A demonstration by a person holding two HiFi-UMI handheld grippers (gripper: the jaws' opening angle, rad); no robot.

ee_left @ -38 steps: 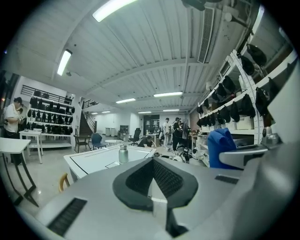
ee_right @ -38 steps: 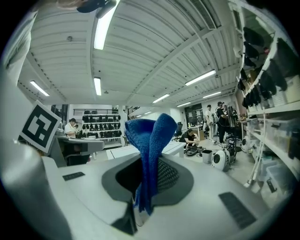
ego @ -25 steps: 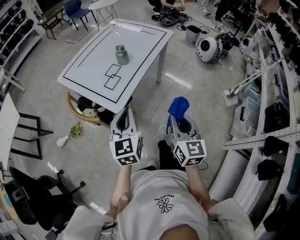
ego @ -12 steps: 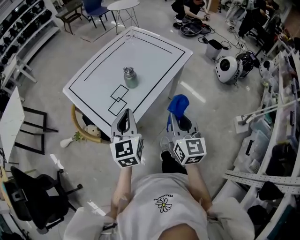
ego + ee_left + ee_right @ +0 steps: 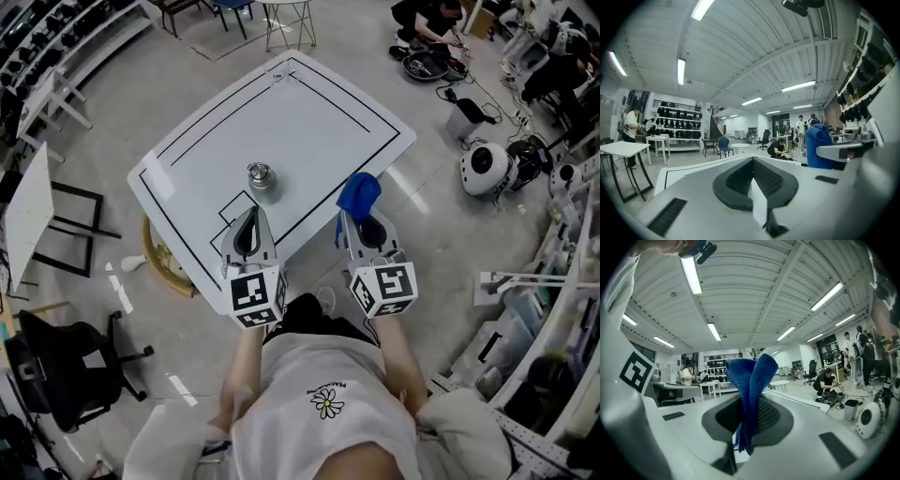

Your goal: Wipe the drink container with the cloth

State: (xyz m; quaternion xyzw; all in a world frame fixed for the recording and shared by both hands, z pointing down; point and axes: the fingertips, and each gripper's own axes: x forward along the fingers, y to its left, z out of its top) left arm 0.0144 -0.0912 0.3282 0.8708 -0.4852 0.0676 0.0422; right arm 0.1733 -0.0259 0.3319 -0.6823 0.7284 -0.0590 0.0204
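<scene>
White table (image 5: 309, 112) carries the metal drink container (image 5: 262, 181) near its close edge, not yet wiped, while the right gripper (image 5: 359, 223) pinches the blue cloth (image 5: 358, 194) apart from it and the left gripper (image 5: 250, 217) is pressed together, empty.

Bright ceiling strip lights (image 5: 681, 71); fisheye edges dark; near foreground blurred.

1 table (image 5: 309, 122). 1 drink container (image 5: 262, 181) on table. 1 cloth (image 5: 359, 195) over table's near edge. 2 grippers at that edge: left gripper (image 5: 251, 216), right gripper (image 5: 353, 221). 1 black office chair (image 5: 52, 373) left of table.
</scene>
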